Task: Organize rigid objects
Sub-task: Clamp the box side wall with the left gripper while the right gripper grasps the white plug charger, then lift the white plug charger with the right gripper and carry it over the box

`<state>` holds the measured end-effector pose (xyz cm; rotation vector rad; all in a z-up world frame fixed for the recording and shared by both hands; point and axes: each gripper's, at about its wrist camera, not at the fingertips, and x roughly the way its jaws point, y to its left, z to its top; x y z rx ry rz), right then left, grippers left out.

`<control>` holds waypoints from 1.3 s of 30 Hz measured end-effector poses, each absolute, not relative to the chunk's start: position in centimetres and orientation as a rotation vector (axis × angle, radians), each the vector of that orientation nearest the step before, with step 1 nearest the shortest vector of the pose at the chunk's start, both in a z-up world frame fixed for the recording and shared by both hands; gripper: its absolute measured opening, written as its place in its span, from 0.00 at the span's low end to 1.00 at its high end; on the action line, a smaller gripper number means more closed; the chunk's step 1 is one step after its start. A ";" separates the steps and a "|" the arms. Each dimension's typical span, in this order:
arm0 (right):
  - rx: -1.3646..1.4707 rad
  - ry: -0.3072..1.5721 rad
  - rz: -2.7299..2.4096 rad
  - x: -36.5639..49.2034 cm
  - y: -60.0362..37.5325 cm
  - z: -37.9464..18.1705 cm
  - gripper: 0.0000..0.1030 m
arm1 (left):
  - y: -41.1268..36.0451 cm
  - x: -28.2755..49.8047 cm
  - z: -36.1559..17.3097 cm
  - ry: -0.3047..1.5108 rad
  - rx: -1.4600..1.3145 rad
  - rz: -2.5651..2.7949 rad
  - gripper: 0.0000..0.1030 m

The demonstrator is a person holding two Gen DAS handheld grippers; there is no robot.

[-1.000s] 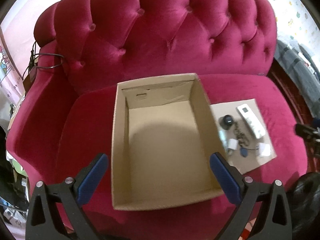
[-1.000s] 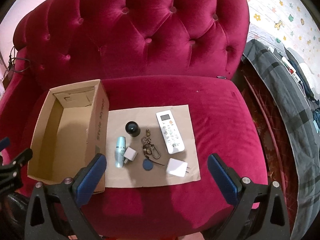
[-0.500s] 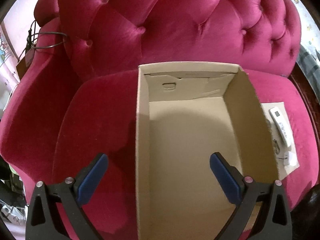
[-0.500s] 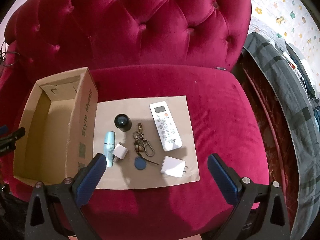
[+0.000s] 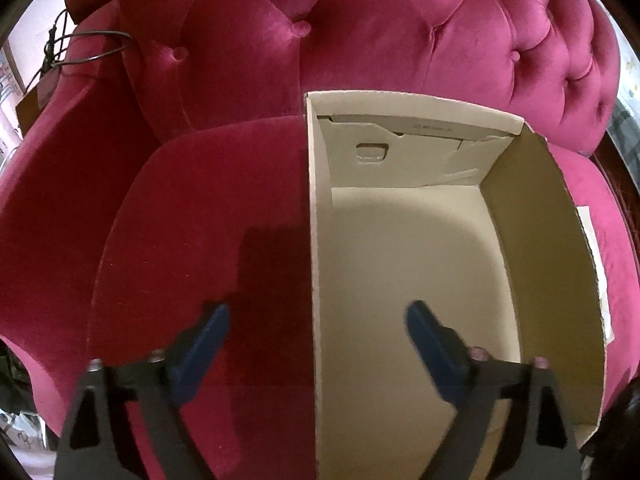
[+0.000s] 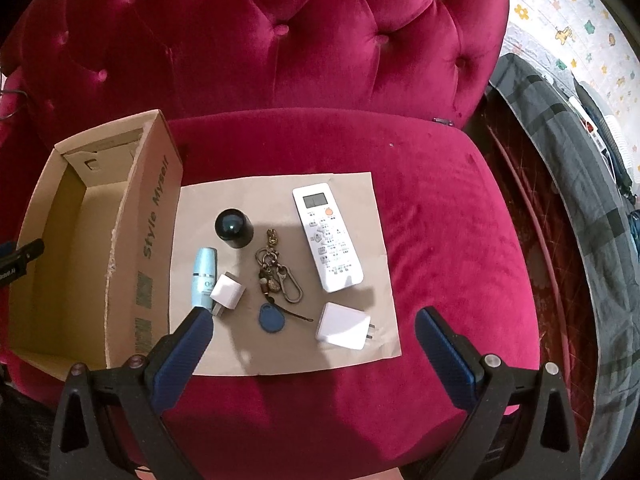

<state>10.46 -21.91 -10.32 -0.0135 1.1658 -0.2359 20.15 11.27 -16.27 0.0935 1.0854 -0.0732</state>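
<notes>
- My left gripper point(image 5: 316, 334): jaws closing astride the cardboard box's point(image 5: 316, 264) left wall, pads not pressing yet.
- My right gripper point(image 6: 308, 330): jaws apart, holding nothing, above the paper sheet point(image 6: 360, 184).
- From it: charger point(image 6: 343, 326) at 1 o'clock, remote point(image 6: 327, 236) at 12, blue tube point(image 6: 204, 276) at 10.
- Progress: box bare inside; I judge all sorting remains.
</notes>
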 end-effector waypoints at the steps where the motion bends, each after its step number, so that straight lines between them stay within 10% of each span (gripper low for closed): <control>1: -0.015 1.168 -0.236 10.5 -21.9 -10.5 1.00 | 11.2 20.2 -16.4 1.093 0.091 -0.076 0.74; 10: -0.015 1.176 -0.261 10.1 -23.0 -11.8 1.00 | 10.8 20.6 -18.1 1.126 0.117 -0.091 0.16; 27: 0.027 1.291 -0.260 11.4 -27.0 -20.9 0.98 | 11.3 20.6 -17.9 1.112 0.083 -0.092 0.14; 39: 0.120 1.368 -0.251 12.4 -28.9 -25.0 0.70 | 11.4 20.7 -18.0 1.115 0.068 -0.094 0.14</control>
